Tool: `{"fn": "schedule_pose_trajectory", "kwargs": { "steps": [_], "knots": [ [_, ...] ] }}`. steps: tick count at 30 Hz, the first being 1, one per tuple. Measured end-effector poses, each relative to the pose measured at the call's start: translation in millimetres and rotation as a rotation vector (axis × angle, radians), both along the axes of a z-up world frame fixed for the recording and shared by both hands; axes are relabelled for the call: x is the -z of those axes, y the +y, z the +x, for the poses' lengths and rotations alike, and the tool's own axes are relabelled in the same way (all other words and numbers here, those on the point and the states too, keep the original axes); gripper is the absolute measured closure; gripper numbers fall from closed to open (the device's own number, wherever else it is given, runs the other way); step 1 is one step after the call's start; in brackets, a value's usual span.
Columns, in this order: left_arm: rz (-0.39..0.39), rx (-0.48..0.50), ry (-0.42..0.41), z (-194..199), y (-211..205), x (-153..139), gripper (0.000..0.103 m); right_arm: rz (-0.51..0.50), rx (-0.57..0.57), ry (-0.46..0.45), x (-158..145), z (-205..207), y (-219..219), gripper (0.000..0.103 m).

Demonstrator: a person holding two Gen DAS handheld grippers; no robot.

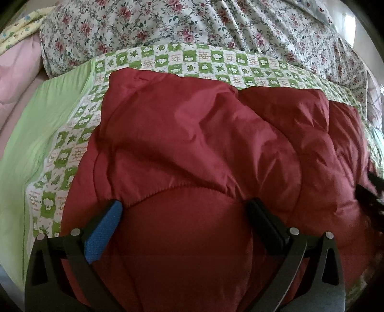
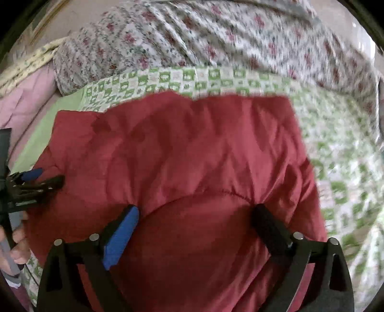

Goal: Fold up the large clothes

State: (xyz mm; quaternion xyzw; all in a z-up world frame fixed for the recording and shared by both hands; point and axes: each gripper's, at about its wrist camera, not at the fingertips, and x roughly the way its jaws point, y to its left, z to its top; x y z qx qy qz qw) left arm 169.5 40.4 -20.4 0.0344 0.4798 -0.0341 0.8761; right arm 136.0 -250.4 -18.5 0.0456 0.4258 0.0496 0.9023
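Note:
A dark red padded garment (image 1: 192,144) lies spread on a bed and fills the middle of both views (image 2: 182,153). My left gripper (image 1: 184,208) is open, its fingers wide apart with a puffy bulge of the red fabric between them. My right gripper (image 2: 195,214) is open too, its blue pad (image 2: 122,237) and black finger (image 2: 266,228) straddling another bulge of the garment. The left gripper also shows in the right wrist view (image 2: 45,178) at the garment's left edge. The right wrist view is blurred.
The garment lies on a green and white checked sheet (image 1: 216,62) with a plain green band (image 1: 36,144) at the left. A floral quilt (image 1: 192,21) is bunched behind it. Pink bedding (image 1: 16,79) lies far left.

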Motion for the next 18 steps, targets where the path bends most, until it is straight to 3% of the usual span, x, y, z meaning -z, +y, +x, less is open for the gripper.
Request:
{"fn": "schedule_pose_trajectory", "kwargs": {
  "steps": [5,11,18],
  "knots": [
    [-0.070,0.003,-0.006,-16,8,-15,0.000,0.021,0.007,0.010,2,4,-7,0.005],
    [-0.028,0.021,-0.001,-1,-1,5,0.000,0.036,0.017,0.010,1,5,-6,0.005],
    [-0.056,0.019,0.034,14,0,13,0.000,0.038,0.028,0.022,4,10,-8,0.005]
  ]
}}
